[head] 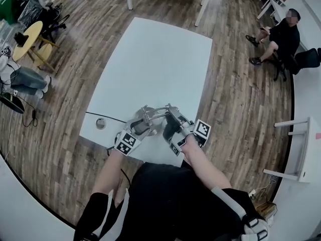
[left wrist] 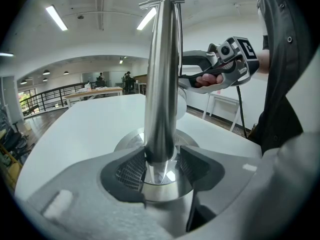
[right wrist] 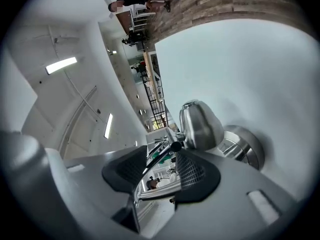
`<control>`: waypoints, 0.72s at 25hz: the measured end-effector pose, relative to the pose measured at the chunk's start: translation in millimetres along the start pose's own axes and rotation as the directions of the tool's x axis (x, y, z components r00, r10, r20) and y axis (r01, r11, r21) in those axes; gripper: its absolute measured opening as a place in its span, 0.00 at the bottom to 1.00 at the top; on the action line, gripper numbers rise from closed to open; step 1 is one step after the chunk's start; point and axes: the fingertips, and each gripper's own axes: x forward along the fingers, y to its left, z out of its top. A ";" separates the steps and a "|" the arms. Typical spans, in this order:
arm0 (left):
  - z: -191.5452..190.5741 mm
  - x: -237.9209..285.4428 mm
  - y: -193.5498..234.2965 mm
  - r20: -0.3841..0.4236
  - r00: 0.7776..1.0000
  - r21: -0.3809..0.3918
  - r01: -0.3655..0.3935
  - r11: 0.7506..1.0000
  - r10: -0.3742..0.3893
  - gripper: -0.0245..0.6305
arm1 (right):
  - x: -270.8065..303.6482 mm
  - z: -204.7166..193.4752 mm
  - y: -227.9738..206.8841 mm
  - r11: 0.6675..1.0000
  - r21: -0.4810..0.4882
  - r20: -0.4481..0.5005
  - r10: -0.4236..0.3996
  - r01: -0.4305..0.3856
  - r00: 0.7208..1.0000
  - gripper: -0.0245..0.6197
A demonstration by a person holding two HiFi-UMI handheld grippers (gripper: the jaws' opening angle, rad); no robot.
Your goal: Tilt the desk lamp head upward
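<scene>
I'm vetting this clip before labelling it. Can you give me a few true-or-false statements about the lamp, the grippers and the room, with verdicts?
1. The lamp stands on a white table. True.
2. The left hand-held gripper clamps the pole just above the base. True.
3. The right hand-held gripper is shut on the head. False: its jaws stand apart around a thin arm, and the head lies beyond them.
4. Nobody else is in the room. False: a person sits at the head view's upper right.
</scene>
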 end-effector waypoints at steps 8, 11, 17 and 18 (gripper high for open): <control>-0.4 0.2 -0.3 0.004 1.000 0.000 0.000 1.000 0.000 0.39 | -0.8 -0.1 6.8 0.999 -0.038 0.015 -0.014 0.014 1.000 0.27; -1.2 -0.2 1.2 0.004 1.000 0.000 -0.001 1.000 0.001 0.39 | -0.3 -0.1 14.4 0.996 -0.090 0.020 -0.019 0.021 1.000 0.27; -1.5 -0.3 4.8 0.006 1.000 -0.002 -0.001 1.000 0.001 0.39 | -0.2 2.1 33.7 0.979 -0.201 0.028 -0.023 0.028 0.999 0.26; -1.9 -0.4 4.3 0.008 1.000 -0.003 -0.002 1.000 0.002 0.39 | -1.1 1.9 37.1 0.977 -0.213 0.026 -0.021 0.026 0.999 0.26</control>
